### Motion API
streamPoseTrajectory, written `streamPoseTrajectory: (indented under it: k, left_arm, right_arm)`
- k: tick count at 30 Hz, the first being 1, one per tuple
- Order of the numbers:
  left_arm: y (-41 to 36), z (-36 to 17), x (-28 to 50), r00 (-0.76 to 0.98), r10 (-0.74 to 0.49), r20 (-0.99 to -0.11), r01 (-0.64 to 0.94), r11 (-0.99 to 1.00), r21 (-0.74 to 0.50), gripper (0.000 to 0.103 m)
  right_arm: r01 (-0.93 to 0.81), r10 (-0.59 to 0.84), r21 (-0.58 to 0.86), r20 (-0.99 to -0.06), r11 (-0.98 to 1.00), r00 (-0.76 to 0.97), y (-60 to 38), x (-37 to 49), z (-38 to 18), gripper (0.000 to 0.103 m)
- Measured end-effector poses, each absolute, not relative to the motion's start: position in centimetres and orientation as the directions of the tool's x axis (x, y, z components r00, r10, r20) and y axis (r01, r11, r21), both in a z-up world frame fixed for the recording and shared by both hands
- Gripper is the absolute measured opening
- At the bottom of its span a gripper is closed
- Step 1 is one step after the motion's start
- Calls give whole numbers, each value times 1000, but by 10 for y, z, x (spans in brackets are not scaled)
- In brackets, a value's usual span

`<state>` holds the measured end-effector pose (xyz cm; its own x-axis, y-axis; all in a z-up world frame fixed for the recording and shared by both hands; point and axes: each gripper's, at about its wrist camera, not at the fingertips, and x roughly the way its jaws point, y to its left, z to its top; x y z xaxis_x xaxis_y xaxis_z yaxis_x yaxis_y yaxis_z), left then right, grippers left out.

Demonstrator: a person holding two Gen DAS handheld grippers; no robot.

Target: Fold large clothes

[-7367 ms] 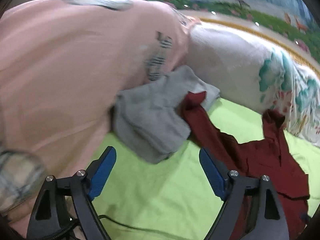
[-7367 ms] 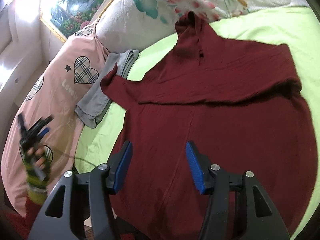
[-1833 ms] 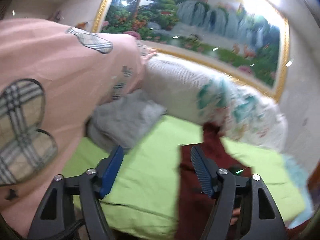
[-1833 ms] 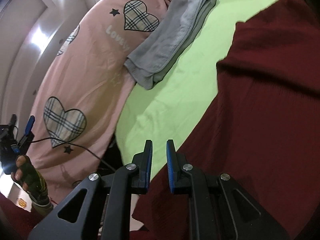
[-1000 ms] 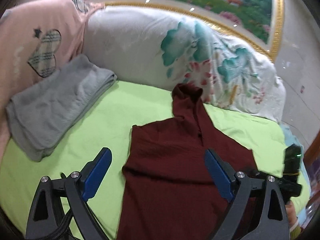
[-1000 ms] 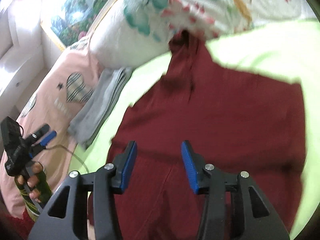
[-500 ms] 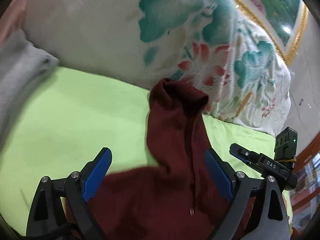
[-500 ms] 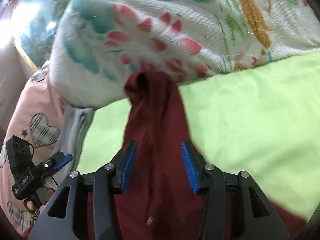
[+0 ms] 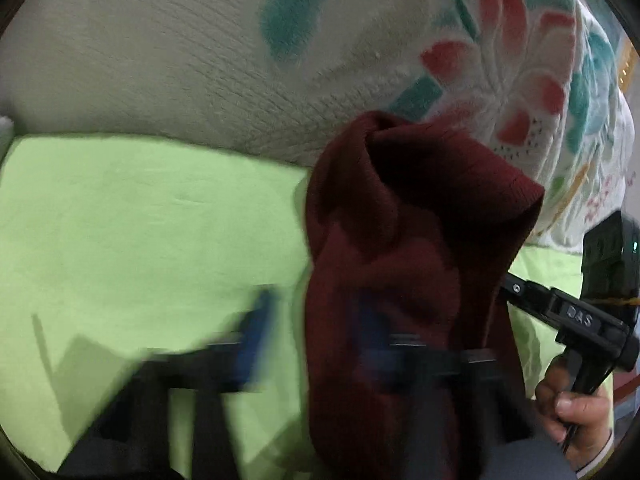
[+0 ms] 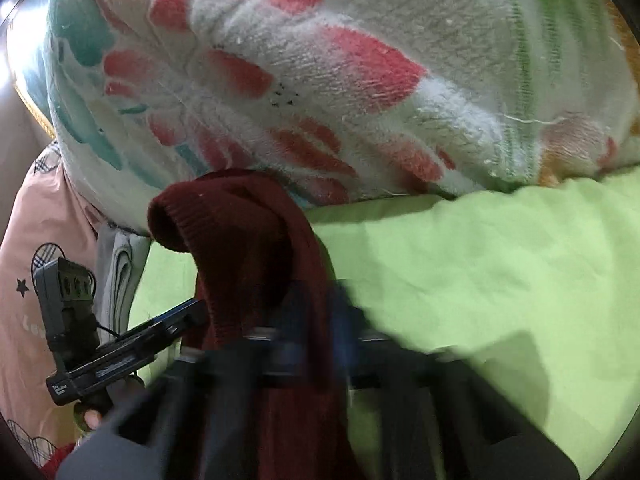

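A dark red hooded sweater lies on the green sheet, its hood (image 9: 408,208) bunched up against the floral blanket. In the left wrist view my left gripper (image 9: 316,344) is motion-blurred, with one blue pad left of the hood's edge and the other over the red cloth. In the right wrist view the hood (image 10: 240,236) fills the centre and my right gripper (image 10: 316,312) is blurred around its right edge. The right gripper also shows in the left wrist view (image 9: 532,300), and the left gripper shows in the right wrist view (image 10: 192,314). Neither grip is clear.
A white floral blanket (image 9: 248,60) rises right behind the hood, also in the right wrist view (image 10: 360,80). Green sheet (image 9: 132,240) lies to both sides. A folded grey garment (image 10: 116,276) and a pink heart-print quilt (image 10: 28,264) lie at the far left.
Both grippers have moved forward and down to the hood, which now fills the views. The jaws of both look narrower than half a second ago and are blurred with motion.
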<state>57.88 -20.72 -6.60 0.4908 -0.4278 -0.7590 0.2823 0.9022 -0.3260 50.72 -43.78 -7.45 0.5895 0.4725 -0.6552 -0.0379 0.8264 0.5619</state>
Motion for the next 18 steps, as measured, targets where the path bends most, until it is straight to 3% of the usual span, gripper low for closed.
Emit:
streamPoseTrajectory:
  k: [10, 18]
  left_arm:
    - [-190, 1, 485, 622, -481, -618, 454, 864, -215, 5]
    - [-176, 22, 370, 603, -523, -602, 548, 820, -163, 5]
  right_arm:
    - [-102, 407, 477, -596, 873, 692, -446, 423, 3, 4]
    - [-151, 420, 445, -603, 883, 678, -446, 298, 21, 4]
